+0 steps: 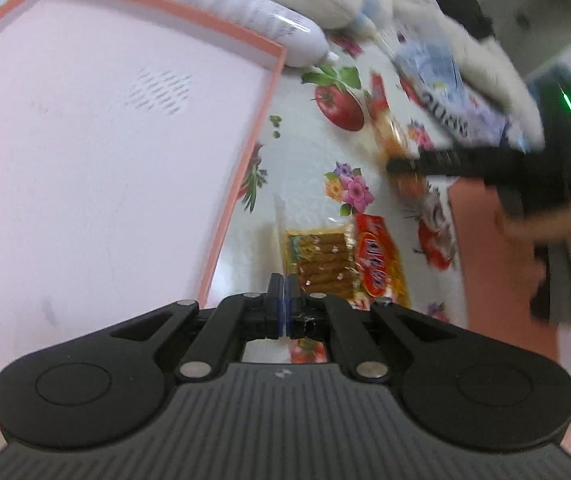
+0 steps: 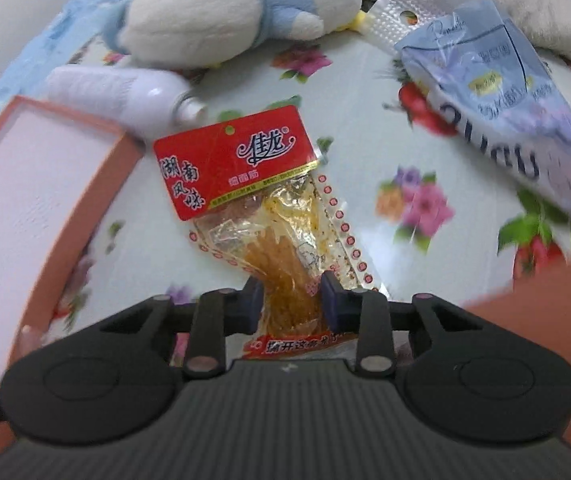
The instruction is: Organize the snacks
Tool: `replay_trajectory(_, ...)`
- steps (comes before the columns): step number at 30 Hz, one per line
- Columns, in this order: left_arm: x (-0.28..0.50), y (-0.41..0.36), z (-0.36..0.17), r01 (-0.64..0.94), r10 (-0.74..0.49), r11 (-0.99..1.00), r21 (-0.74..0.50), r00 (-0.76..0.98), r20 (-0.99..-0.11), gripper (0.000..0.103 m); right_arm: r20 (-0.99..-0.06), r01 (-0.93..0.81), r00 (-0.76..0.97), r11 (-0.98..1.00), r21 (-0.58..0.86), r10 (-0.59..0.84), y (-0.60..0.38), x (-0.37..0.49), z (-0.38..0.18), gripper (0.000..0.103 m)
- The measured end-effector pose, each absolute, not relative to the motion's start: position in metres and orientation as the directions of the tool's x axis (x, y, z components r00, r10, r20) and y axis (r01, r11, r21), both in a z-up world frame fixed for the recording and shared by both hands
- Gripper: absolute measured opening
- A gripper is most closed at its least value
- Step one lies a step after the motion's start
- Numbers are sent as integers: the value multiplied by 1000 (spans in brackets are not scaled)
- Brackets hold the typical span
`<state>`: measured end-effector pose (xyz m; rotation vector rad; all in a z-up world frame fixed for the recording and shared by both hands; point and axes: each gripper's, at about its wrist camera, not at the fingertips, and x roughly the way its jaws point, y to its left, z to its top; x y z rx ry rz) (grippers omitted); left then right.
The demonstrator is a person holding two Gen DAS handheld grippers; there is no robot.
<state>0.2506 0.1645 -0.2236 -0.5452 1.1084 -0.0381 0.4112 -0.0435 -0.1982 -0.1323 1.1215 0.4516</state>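
My right gripper is shut on a clear snack packet with a red label and holds it above the flowered tablecloth; the left wrist view shows that gripper with the packet, blurred. My left gripper is shut on the clear edge of a second snack packet, brown strips with a red and yellow label, which rests on the cloth. A shallow pink box with a white inside lies to the left, also in the right wrist view.
A blue-white pouch lies at the right, also in the left wrist view. A white bottle lies by the box's far corner. Plush toys line the back. Another pink box edge is at the right.
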Motion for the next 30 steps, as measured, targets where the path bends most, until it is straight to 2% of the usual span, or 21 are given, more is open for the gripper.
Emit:
replay_trajectory(5, 216, 161, -222, -319, -312, 788, -526, 530, -789, 1, -860, -428, 325, 872, 236, 393, -58, 359, -186, 33)
replay_trajectory(14, 141, 137, -233, -415, -298, 660, -626, 621, -725, 1, -795, -443, 380, 847, 293, 473, -83, 264, -173, 29)
replay_trajectory(23, 82, 123, -234, -430, -274, 628, -649, 658, -701, 1, -762, -419, 487, 880, 225, 426, -105, 191, -183, 28)
replay_trajectory(27, 70, 123, -234, -425, -261, 667, -613, 637, -726, 2, -750, -395, 512, 890, 228, 419, -111, 168, -192, 30)
replay_trajectory(28, 69, 123, -234, -416, -270, 675, -610, 629, -729, 4, -745, -397, 517, 889, 226, 421, -112, 163, -194, 30)
replay_trajectory(30, 70, 122, -234, -398, -280, 704, -588, 606, -745, 15, -738, -396, 530, 892, 220, 417, -114, 157, -197, 34)
